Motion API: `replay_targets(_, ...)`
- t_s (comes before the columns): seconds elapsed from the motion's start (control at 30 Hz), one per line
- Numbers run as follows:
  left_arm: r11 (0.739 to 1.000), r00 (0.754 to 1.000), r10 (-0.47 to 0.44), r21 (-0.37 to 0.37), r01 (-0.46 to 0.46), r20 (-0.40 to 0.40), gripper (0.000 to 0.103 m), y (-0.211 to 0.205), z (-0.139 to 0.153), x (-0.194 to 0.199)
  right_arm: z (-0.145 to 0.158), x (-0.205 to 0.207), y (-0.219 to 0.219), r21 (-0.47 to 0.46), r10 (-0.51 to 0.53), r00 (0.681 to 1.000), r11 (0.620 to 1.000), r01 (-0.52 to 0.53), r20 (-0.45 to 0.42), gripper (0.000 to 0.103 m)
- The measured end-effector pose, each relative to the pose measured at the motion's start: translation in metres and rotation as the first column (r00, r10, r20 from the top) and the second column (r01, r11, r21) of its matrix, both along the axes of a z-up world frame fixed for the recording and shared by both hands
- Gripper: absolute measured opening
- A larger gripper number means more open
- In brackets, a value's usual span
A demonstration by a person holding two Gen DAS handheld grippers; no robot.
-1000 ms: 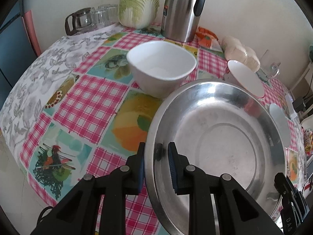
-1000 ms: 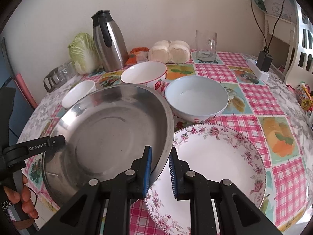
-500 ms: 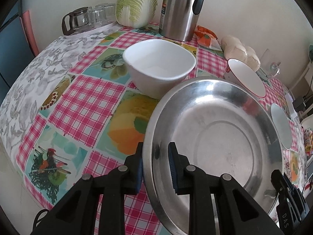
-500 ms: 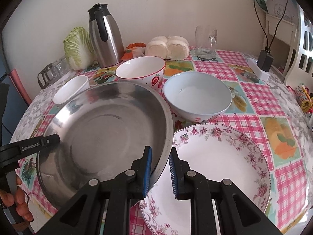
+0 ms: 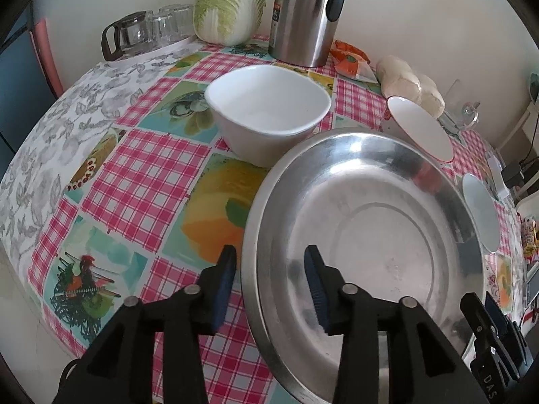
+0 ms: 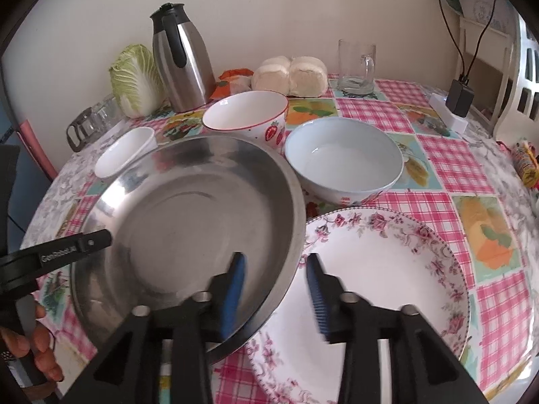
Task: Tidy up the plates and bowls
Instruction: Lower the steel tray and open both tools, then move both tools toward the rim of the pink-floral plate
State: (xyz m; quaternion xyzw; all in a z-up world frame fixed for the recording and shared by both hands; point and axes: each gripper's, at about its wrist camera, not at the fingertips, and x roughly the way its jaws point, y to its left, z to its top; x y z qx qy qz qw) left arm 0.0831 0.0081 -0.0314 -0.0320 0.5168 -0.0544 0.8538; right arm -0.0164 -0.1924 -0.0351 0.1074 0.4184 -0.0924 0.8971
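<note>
A large steel plate rests on the table, its right edge overlapping the floral plate. My left gripper is open, its jaws either side of the steel plate's left rim. My right gripper is open, its jaws either side of the steel plate's right rim. A white squarish bowl stands behind the plate. A strawberry bowl and a pale blue bowl stand further back.
A steel thermos, a cabbage, glass cups, buns, a glass mug and a charger stand along the back of the checked tablecloth. A chair is at right.
Both grippers have opened and let go of the steel plate's rim. The plate has come down to rest on the table and the floral plate.
</note>
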Motion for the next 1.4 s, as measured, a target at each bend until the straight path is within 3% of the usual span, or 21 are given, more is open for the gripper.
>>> replay_targets(0.07, 1.000, 1.000, -0.006, 0.005, 0.006, 0.003, 0.046, 0.000, 0.003, -0.001, 0.004, -0.002, 0.002, -0.018, -0.001, 1.000, 1.000, 0.001, 0.006, 0.043)
replay_targets(0.13, 1.000, 1.000, -0.006, 0.008, 0.006, 0.009, 0.055, 0.000, 0.007, -0.003, 0.008, -0.003, 0.003, -0.023, -0.002, 1.000, 1.000, 0.003, 0.013, 0.045)
replay_targets(0.2, 1.000, 1.000, 0.000, 0.015, 0.000, 0.020, 0.065, 0.002, 0.012, -0.006, 0.012, -0.006, 0.004, -0.021, -0.008, 1.000, 1.000, 0.009, 0.021, 0.060)
replay_targets(0.27, 0.999, 1.000, 0.001, 0.032, -0.002, 0.030, 0.069, 0.002, 0.016, -0.008, 0.016, -0.008, 0.004, -0.026, -0.018, 0.999, 1.000, 0.019, 0.035, 0.069)
replay_targets(0.33, 0.998, 0.999, 0.002, 0.062, -0.004, 0.039, 0.079, 0.002, 0.019, -0.010, 0.019, -0.009, 0.004, -0.027, -0.020, 0.999, 0.999, 0.021, 0.046, 0.074)
replay_targets(0.53, 0.993, 0.998, -0.010, 0.117, 0.003, 0.055, 0.089, 0.001, 0.020, -0.013, 0.024, -0.010, 0.007, -0.040, -0.013, 0.998, 0.999, 0.016, 0.069, 0.089)
replay_targets(0.63, 0.991, 0.998, -0.016, 0.135, 0.007, 0.066, 0.093, -0.001, 0.020, -0.013, 0.025, -0.010, 0.006, -0.040, -0.014, 0.997, 0.999, 0.017, 0.077, 0.102)
replay_targets(0.77, 0.989, 0.997, -0.018, 0.146, 0.007, 0.079, 0.094, -0.002, 0.021, -0.014, 0.026, -0.011, 0.003, -0.038, -0.021, 0.996, 0.999, 0.025, 0.089, 0.103)
replay_targets(0.83, 0.987, 0.996, -0.018, 0.159, 0.003, 0.090, 0.102, -0.002, 0.022, -0.014, 0.026, -0.012, 0.002, -0.034, -0.025, 0.995, 0.999, 0.029, 0.094, 0.103)
replay_targets(1.07, 0.989, 0.986, -0.043, 0.148, 0.019, 0.164, 0.103, -0.007, 0.033, -0.019, 0.031, -0.014, 0.000, -0.025, -0.023, 0.992, 0.999, 0.027, 0.126, 0.103)
replay_targets(1.4, 0.994, 0.963, -0.103, 0.047, 0.094, 0.249, 0.103, -0.023, 0.053, -0.030, 0.045, -0.028, -0.014, -0.024, -0.031, 0.980, 0.999, 0.036, 0.194, 0.103)
